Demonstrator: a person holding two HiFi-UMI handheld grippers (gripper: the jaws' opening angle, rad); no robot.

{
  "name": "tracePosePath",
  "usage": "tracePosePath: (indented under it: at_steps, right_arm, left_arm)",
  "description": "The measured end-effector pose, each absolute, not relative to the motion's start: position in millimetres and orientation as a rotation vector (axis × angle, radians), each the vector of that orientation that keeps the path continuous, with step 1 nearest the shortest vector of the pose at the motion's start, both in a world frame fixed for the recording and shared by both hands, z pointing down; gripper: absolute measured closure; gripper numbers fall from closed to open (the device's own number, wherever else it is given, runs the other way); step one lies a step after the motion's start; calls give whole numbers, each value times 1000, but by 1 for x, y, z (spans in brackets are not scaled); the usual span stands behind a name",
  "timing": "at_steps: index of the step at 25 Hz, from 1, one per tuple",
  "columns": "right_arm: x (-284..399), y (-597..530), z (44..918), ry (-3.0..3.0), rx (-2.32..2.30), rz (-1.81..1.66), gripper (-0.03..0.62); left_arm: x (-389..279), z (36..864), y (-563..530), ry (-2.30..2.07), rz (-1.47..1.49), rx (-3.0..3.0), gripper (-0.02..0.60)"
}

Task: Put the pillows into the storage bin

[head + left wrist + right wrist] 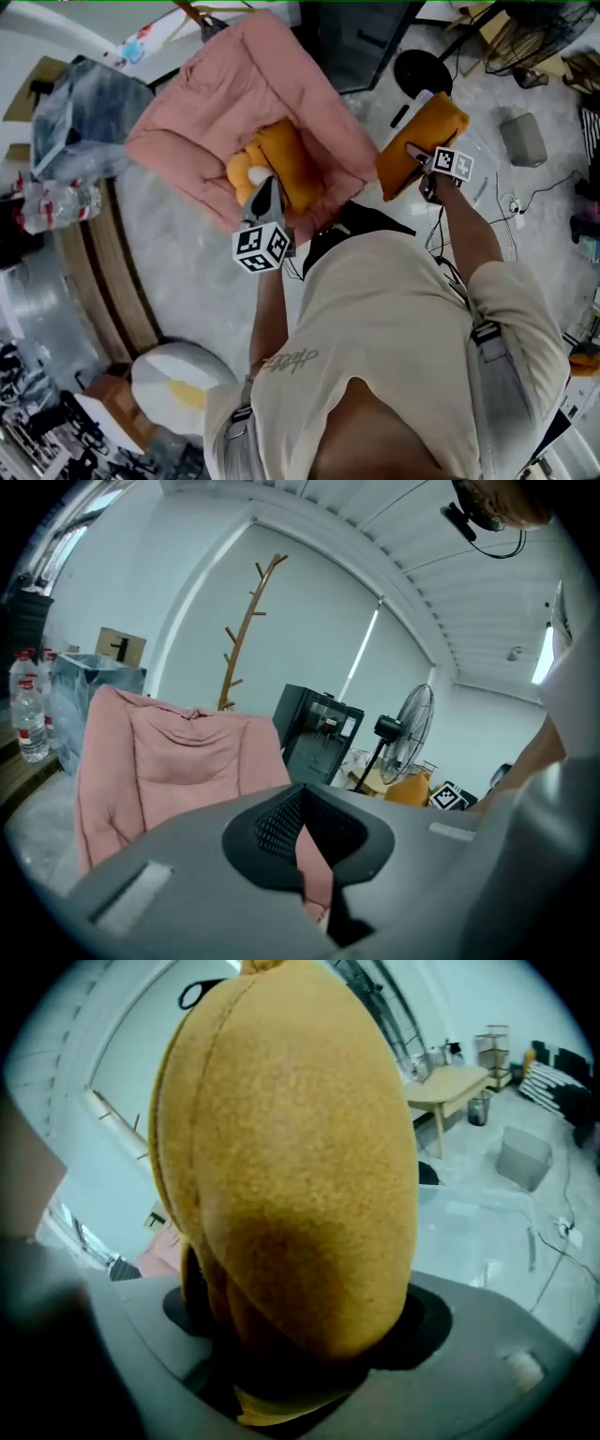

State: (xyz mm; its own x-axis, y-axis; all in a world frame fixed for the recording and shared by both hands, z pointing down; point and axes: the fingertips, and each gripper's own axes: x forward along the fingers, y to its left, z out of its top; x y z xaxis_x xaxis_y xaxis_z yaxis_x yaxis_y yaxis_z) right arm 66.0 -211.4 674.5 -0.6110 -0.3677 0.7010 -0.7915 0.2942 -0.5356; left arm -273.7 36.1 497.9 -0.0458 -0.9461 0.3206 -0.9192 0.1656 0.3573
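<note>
A pink padded storage bin [216,103] [178,761] with soft walls stands open in front of me. Inside it lie an orange pillow [292,164] and a yellow and white one [246,176]. My left gripper [265,194] [302,832] hovers at the bin's near edge beside those pillows, its jaws closed together at the tips with only pink fabric showing behind them. To the right of the bin, my right gripper [412,156] [281,1354] is shut on a second orange pillow [419,139] [291,1147], held in the air. That pillow fills most of the right gripper view.
A white and yellow egg-shaped pillow [183,377] lies on the floor at the lower left. Water bottles [56,202] and a plastic-wrapped bundle [80,112] are on the left. A fan's base [422,70], a grey box [522,139] and cables lie on the right. A coat rack [246,630] stands behind the bin.
</note>
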Motion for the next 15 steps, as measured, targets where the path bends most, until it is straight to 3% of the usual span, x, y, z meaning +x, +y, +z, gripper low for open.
tracePosePath:
  at_steps: [7, 15]
  right_arm:
    - [212, -167, 669, -2004, 1401, 1368, 171]
    - [272, -150, 679, -1934, 1518, 1409, 166]
  left_arm:
    - [-215, 512, 5, -1802, -16, 1914, 566]
    - [-165, 498, -33, -1705, 59, 2064, 566]
